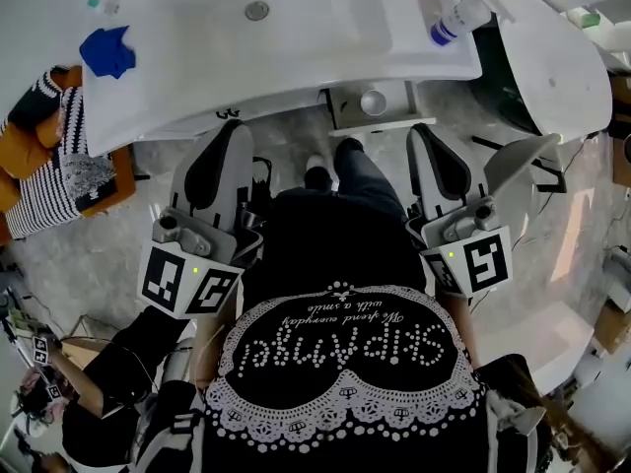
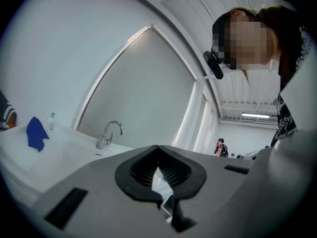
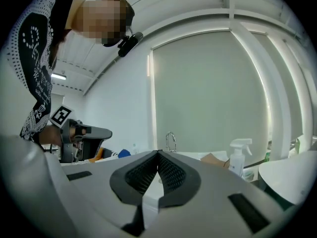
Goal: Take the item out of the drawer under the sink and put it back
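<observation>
Your left tool [image 1: 229, 131] and right tool [image 1: 424, 134] hang shut and empty before the sink [image 1: 296, 37], the round item [image 1: 373, 101] in the drawer [image 1: 386, 125] beneath it; reaching unopened risks shoving it away.

Person wearing black top [image 1: 340, 363]; white dotted lettering and white lace-pattern trim running across it. Dark trousers [image 1: 363, 170] showing below. Black camera [image 3: 130, 41] sitting at head. Left tongs [image 1: 233, 126] and right tongs [image 1: 422, 130] showing grey shells and black ribbed pads, with small green light glowing on each. Black-and-white marker cube [image 1: 185, 282] riding on left one, matching cube [image 1: 475, 262] on right.
</observation>
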